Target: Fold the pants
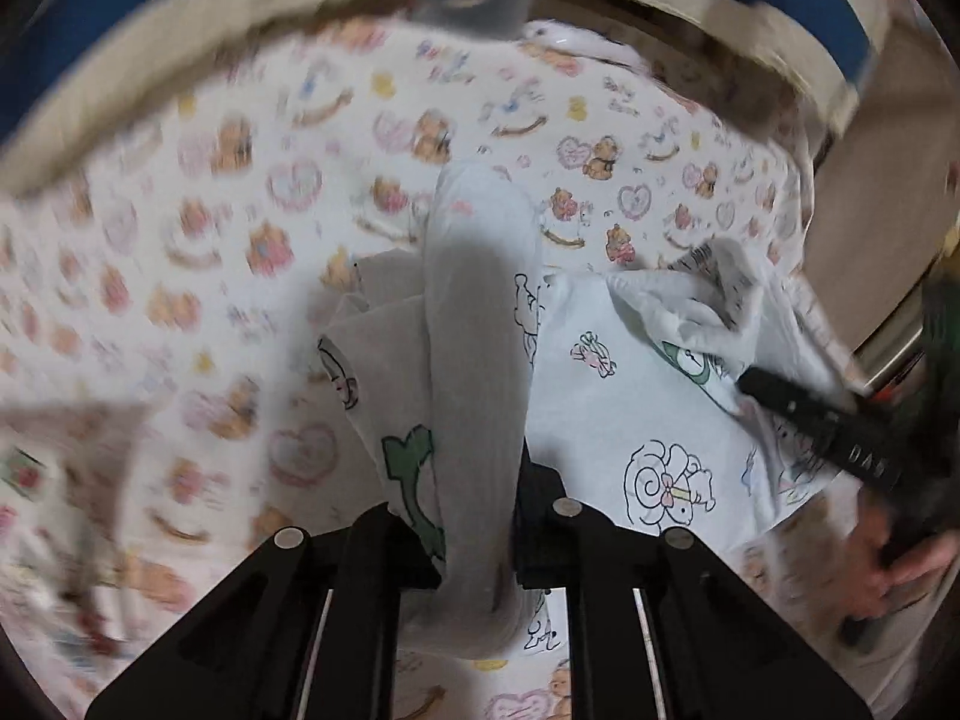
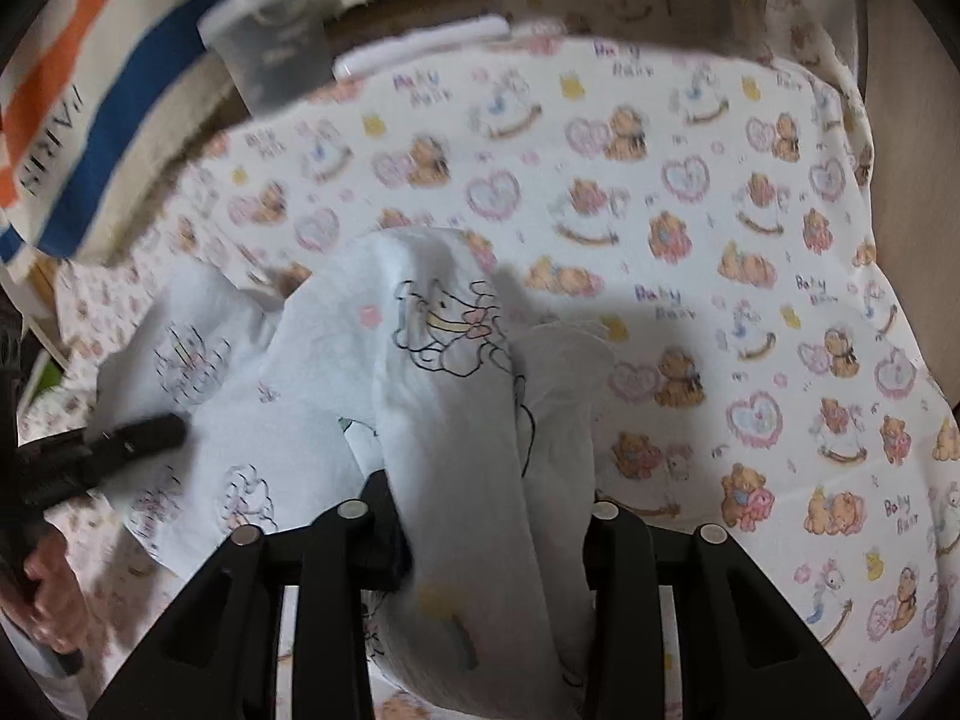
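Note:
The white pants [image 1: 606, 372] with cartoon drawings lie bunched on a bear-print sheet [image 1: 180, 240]. My left gripper [image 1: 480, 546] is shut on a grey-shaded fold of them, which rises between its jaws and is lifted off the sheet. In the right wrist view the pants [image 2: 312, 360] drape over my right gripper [image 2: 495, 540], whose jaws are shut on a thick fold. A black finger [image 1: 804, 420] of the right gripper rests on the pants' right side in the left wrist view. At the left of the right wrist view a finger [image 2: 138, 438] of the left gripper shows.
A blue and orange striped canvas cloth [image 2: 120, 90] and a translucent plastic cup [image 2: 270, 48] sit at the sheet's far edge, beside a white stick-like object [image 2: 420, 48]. A person's hand [image 1: 912, 564] grips a handle at the right. The sheet [image 2: 750, 300] spreads to the right.

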